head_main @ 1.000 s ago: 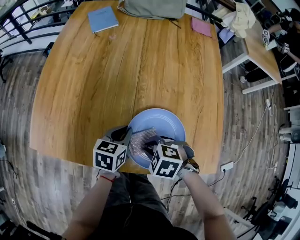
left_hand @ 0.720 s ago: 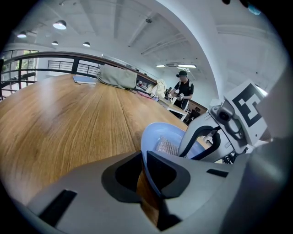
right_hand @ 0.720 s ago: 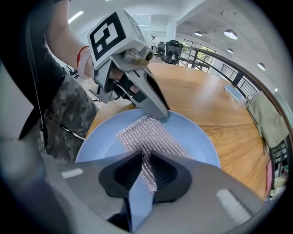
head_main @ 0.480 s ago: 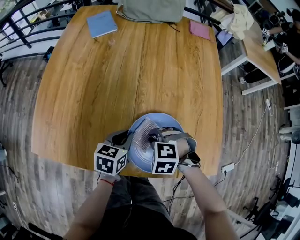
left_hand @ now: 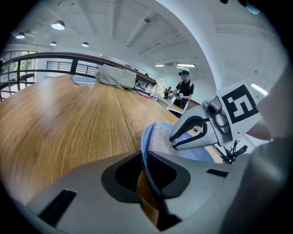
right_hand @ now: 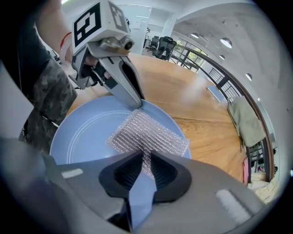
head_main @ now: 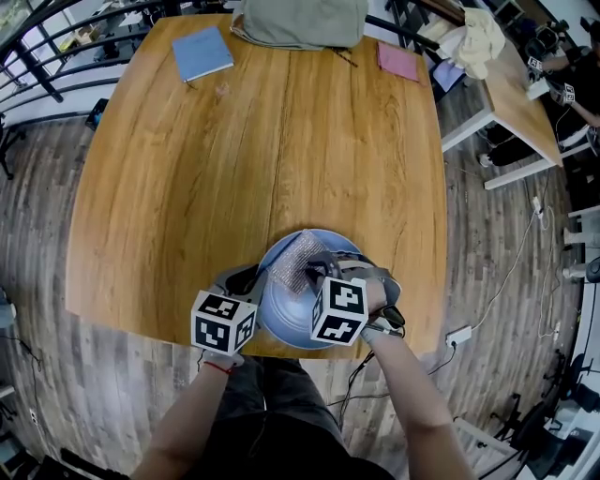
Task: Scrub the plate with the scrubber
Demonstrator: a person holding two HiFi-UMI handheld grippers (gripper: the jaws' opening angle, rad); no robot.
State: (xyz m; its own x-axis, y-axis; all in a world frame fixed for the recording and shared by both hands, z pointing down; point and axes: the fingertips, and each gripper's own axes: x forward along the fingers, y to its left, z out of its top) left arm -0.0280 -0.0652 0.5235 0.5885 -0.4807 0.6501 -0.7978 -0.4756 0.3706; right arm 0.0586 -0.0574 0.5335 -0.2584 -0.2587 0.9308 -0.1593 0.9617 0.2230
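Blue plate [head_main: 284, 314] sits right at the near edge of the wooden table [head_main: 262, 150], close in front of the person. The left gripper [left_hand: 143, 159] has its jaws pinched onto the plate's rim on the left side; in the left gripper view you can see the thin blue edge running straight down between the two pads. The right gripper [right_hand: 145, 157] is clamped on a silvery mesh scrubber [right_hand: 147, 134]. One edge of it is squeezed between the jaws, and the rest fans out flat across the plate's face toward the far rim. From the right gripper view, the scrubber's far corner ends up just beside the spot where the left gripper's fingers bite the rim. In the head view the two marker cubes sit on either side of the plate's near half. Way over at the far end of the table there's a blue notebook [head_main: 202, 52], a grey-green bag [head_main: 298, 19] and a pink notebook [head_main: 398, 60], all well apart from the plate. A person [left_hand: 184, 89] in dark clothes stands in the background.
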